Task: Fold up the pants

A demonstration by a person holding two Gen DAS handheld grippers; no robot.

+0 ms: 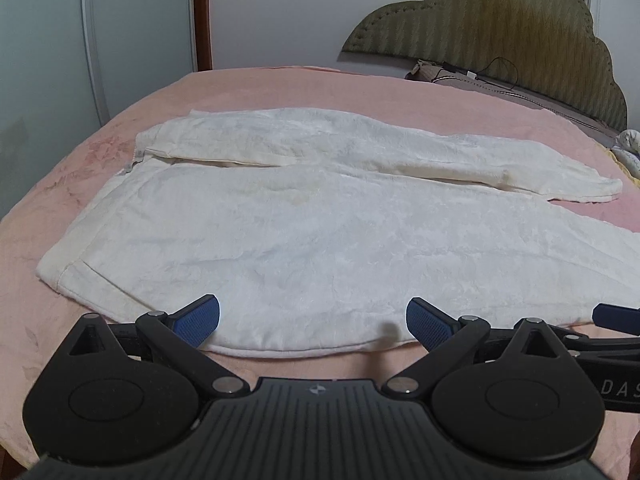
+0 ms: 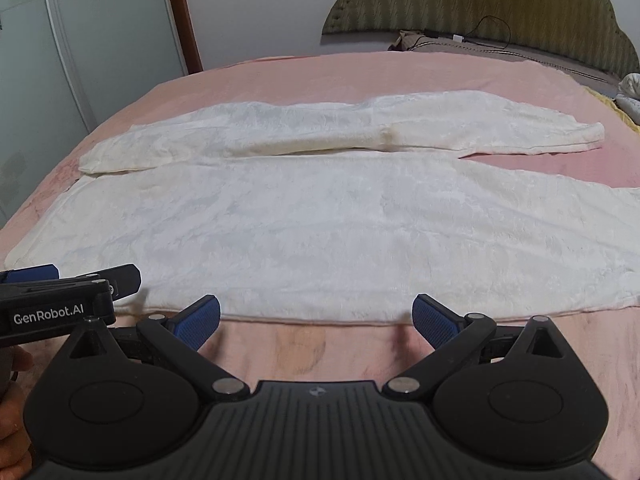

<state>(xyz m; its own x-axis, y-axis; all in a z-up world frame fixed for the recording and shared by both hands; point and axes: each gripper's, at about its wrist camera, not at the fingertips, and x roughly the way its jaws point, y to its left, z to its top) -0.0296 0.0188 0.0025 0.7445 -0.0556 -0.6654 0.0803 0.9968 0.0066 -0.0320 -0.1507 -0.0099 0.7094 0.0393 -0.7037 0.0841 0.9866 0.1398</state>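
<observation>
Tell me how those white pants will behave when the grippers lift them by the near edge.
The white pants lie limp and flat on the pink bedsheet, so they will probably drape and sag rather than hold shape. The fabric looks plush, so likely easy to pinch. Left gripper and right gripper are both open at that edge.

White pants lie flat on a pink bedspread, waist at left, legs extending right. The left gripper, jaws wide apart, sits at the near hem. An olive headboard stands behind.
</observation>
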